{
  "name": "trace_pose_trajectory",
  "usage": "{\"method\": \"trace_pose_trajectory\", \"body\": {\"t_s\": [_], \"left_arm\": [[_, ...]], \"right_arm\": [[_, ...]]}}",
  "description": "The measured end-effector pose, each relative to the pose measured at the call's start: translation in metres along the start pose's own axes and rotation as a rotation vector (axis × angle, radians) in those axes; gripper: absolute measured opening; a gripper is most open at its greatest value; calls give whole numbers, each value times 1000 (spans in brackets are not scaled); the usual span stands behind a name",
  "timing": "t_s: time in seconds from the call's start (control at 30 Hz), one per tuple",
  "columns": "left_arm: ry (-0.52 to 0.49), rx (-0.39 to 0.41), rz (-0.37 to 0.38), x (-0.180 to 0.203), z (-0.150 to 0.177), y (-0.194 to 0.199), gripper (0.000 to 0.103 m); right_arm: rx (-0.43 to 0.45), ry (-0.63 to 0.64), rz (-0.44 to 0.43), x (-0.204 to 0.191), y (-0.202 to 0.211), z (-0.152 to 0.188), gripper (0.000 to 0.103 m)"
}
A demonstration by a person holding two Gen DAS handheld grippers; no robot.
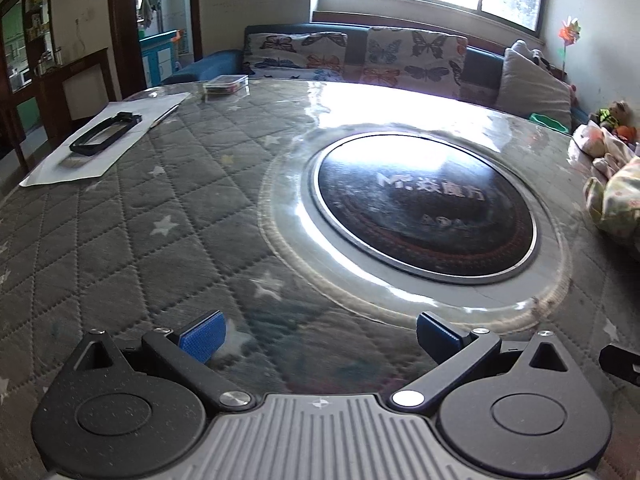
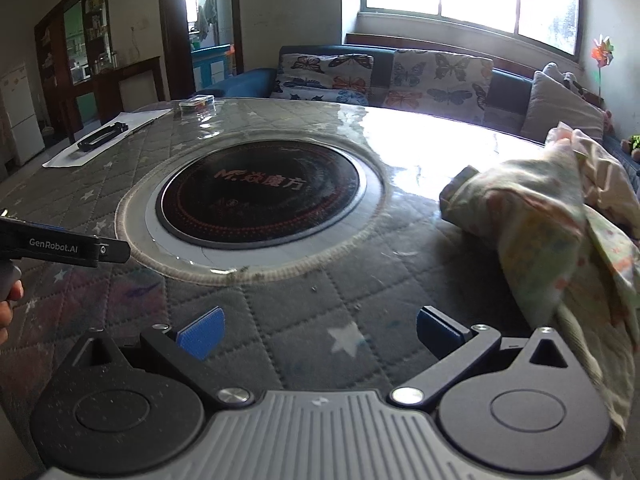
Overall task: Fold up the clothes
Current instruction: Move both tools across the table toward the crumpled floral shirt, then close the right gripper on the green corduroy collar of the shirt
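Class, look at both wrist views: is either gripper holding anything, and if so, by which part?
Nothing is held. The left gripper and right gripper are both open over the table; the clothes lie untouched on the right.

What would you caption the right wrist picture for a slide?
Open right gripper hovers over a quilted table, crumpled floral clothes heaped at its right, unfolded.
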State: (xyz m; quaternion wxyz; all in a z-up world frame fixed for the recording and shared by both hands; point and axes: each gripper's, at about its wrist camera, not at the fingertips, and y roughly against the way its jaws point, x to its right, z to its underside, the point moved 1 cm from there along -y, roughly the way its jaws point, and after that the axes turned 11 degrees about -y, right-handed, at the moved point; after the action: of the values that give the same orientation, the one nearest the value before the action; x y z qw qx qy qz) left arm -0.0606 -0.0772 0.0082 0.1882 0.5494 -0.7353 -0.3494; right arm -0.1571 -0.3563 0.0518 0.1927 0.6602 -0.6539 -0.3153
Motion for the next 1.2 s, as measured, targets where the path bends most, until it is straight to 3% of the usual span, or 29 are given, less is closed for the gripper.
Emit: {"method": "trace_pose_trajectory", "body": {"t_s": [0.77, 1.2], "left_arm": [[-171, 5, 155, 79, -16, 20, 103], [-274, 20, 194, 123, -29, 30, 103]], "right_arm": [[48, -118, 97, 60, 64, 23, 102], [94, -182, 133, 90, 81, 17, 93]]}}
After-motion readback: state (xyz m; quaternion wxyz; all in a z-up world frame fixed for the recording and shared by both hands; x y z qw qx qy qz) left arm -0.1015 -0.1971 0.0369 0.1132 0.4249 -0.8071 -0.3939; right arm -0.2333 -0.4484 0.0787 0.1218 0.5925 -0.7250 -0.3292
